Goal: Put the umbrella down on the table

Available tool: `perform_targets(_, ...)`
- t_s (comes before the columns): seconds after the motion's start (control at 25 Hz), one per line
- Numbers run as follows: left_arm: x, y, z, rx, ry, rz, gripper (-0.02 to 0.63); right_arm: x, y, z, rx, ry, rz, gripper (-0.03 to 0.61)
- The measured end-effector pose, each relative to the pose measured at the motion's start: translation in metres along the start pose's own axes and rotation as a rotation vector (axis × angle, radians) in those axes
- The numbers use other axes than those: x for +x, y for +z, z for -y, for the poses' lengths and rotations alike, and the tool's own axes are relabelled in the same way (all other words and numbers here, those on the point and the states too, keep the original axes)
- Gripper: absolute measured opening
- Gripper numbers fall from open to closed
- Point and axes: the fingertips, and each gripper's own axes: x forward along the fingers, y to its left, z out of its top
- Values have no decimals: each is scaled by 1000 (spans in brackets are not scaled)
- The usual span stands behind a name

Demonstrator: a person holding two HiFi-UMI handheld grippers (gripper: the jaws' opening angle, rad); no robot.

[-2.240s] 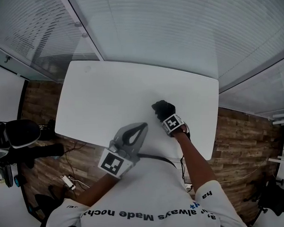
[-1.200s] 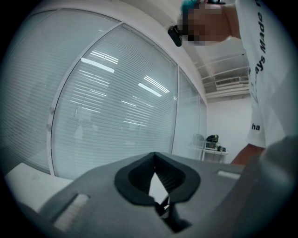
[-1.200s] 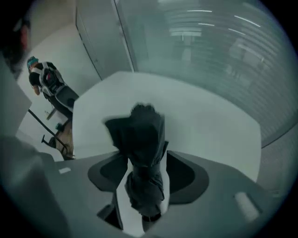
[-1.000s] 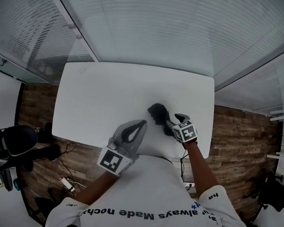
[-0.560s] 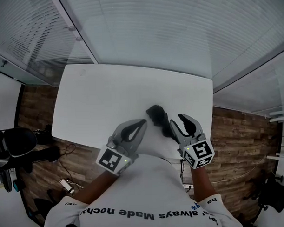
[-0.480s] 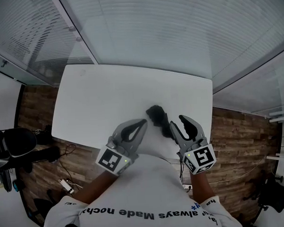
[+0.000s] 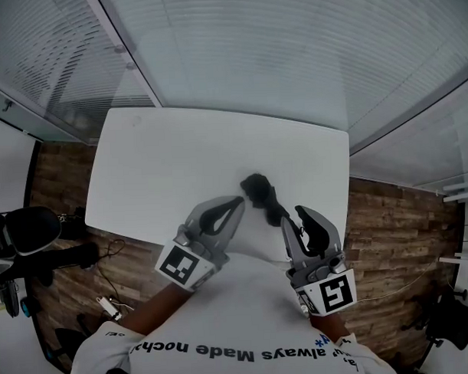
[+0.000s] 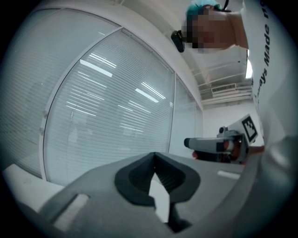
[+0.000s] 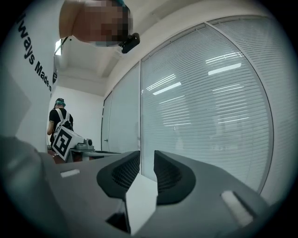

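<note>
The folded black fabric umbrella (image 7: 260, 195) lies on the white table (image 7: 172, 158), ahead of both fingertips. The left gripper (image 7: 236, 202) has its jaws together and empty. The right gripper (image 7: 297, 215) is closing its jaws on nothing.

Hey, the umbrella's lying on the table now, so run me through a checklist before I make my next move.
1. Umbrella lying on the table: ok.
2. Whole umbrella supported by the table: cannot tell. In the head view its near end runs behind the right gripper.
3. Right gripper empty: ok. Nothing is between its jaws, which are closing.
4. Left gripper empty: ok. Its jaws are together on nothing.
5. Both grippers off the umbrella: ok. Neither gripper view shows it at the tips.
</note>
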Motion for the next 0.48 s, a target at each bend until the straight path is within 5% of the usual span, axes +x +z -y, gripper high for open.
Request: perform_targets(0.48, -1, 7, 4, -17, -15, 5, 3, 0, -1, -2, -12, -7, -12, 81)
